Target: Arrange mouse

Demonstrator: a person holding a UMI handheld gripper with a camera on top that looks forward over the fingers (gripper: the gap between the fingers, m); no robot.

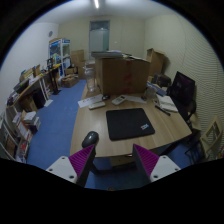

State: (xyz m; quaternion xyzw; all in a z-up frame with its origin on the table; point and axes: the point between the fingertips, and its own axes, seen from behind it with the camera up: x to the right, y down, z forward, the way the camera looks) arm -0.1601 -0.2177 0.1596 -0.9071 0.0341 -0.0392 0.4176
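Note:
A dark mouse (90,138) lies on the wooden desk (170,128), near its front left corner. A black mouse mat (130,123) lies to its right, in the middle of the desk. My gripper (111,160) is held above and in front of the desk, short of the mouse. Its purple pads (83,159) stand wide apart with nothing between them. The mouse is just beyond the left finger.
A keyboard (93,102) and papers lie at the desk's far side. A monitor (183,88) and a stack of books (166,103) stand at the right. A cardboard box (124,73) stands behind the desk. Shelves (25,100) line the left wall over blue floor.

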